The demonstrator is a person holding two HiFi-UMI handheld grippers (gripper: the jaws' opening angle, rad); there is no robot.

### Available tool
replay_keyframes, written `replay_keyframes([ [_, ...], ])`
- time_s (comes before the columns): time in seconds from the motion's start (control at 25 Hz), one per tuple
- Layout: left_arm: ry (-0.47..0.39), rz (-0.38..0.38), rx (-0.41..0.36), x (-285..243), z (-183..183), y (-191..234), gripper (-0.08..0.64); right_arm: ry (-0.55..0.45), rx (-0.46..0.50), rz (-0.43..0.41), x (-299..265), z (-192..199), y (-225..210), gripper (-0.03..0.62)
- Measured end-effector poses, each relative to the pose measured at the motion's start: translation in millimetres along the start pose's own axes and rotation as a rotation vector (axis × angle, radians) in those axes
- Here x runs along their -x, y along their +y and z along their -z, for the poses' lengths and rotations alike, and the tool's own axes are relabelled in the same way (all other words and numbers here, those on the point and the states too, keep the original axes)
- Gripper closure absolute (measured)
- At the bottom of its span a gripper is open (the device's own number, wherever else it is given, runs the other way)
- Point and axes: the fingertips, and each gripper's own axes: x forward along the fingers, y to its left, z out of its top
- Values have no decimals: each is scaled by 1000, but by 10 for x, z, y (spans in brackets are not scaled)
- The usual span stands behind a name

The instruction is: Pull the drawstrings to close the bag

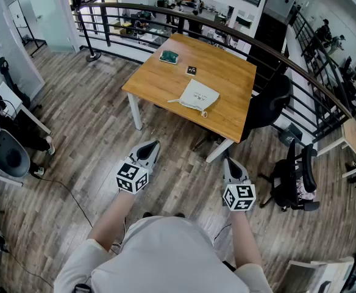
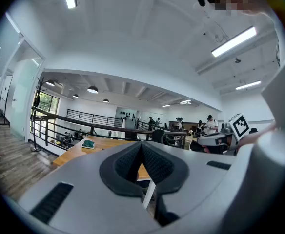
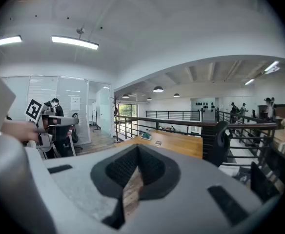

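Note:
A white drawstring bag [image 1: 197, 96] lies flat on the wooden table [image 1: 227, 72], its cords trailing off its left and lower corners. I stand a good step back from the table. My left gripper [image 1: 153, 145] is held in front of me, shut and empty, tips toward the table. My right gripper [image 1: 227, 162] hangs beside it, also shut with nothing in it. In the left gripper view the jaws [image 2: 141, 145] meet at their tips, with the table edge [image 2: 79, 151] beyond. In the right gripper view the jaws [image 3: 138, 147] are closed too, and the table [image 3: 179, 143] lies ahead.
A green object [image 1: 169, 57] and a small dark card [image 1: 191, 70] rest on the table's far side. A black office chair [image 1: 269, 105] stands at the table's right, another [image 1: 297, 179] further right. A railing [image 1: 166, 11] runs behind. Wooden floor lies between me and the table.

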Motion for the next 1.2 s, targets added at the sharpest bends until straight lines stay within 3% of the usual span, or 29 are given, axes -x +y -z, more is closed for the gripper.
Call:
replay_keyframes([
  [0.48,10,0,-3,-37,67,-48,568,5,3,-7,-27,50,-3,595],
  [0.72,15,-1,-13,-56,81,-116,568,-47,-39,-30,34,0,-31,594],
  [1.2,21,-20,-28,-202,159,-222,568,-31,-10,-53,9,114,-194,589],
])
